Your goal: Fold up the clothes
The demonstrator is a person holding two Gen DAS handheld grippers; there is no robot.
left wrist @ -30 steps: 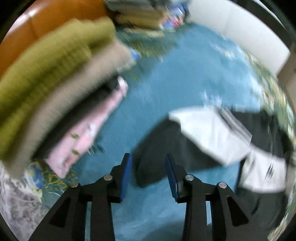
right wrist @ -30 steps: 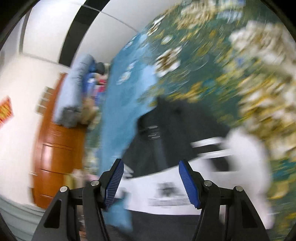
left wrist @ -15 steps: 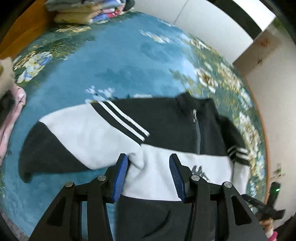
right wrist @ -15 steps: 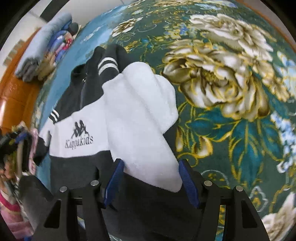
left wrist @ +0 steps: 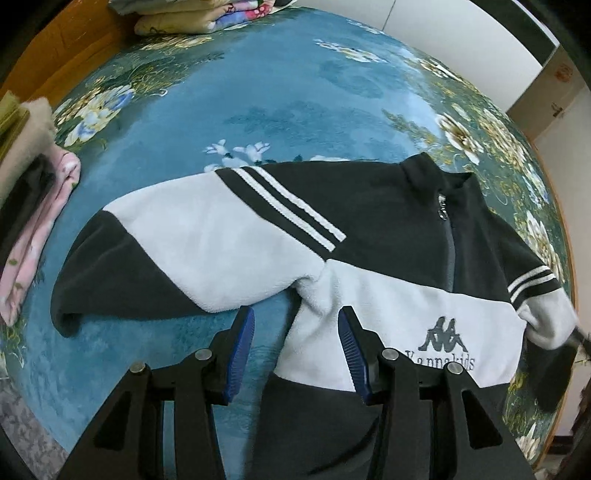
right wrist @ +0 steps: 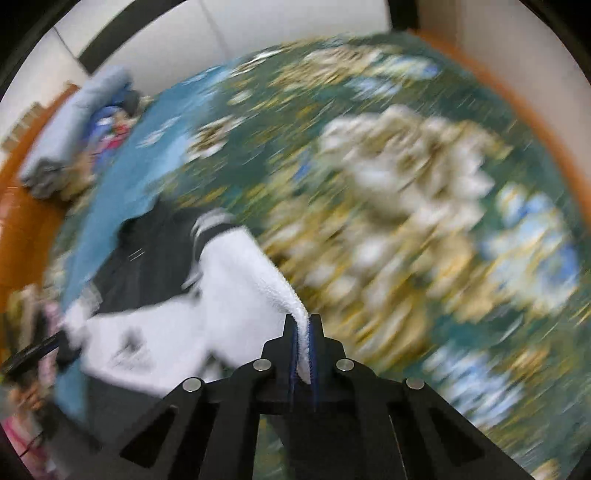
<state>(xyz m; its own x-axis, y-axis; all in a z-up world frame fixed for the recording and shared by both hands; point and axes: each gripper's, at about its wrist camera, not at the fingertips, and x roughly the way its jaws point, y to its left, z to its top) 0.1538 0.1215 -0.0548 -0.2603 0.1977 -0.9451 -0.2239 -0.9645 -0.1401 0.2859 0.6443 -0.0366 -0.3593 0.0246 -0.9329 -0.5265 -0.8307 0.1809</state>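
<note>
A black and white fleece jacket (left wrist: pixel 369 236) lies face up on the blue floral bedspread (left wrist: pixel 258 92), zip up the front. One sleeve (left wrist: pixel 177 251) stretches out to the left. My left gripper (left wrist: pixel 293 343) is open and empty, just above the armpit and the side of the body. My right gripper (right wrist: pixel 303 332) is shut on the white part of the other sleeve (right wrist: pixel 243 273) and lifts it. The right wrist view is blurred by motion. That sleeve also shows at the right edge of the left wrist view (left wrist: pixel 543 317).
A pile of folded clothes (left wrist: pixel 33 184) sits at the left edge of the bed. More folded bedding (left wrist: pixel 192 14) lies at the far end, against an orange wooden headboard (left wrist: pixel 74 55). White walls stand beyond the bed.
My right gripper has closed on the sleeve and is moving fast. My left gripper swung from the clothes pile over the jacket and has come lower and nearer, still open.
</note>
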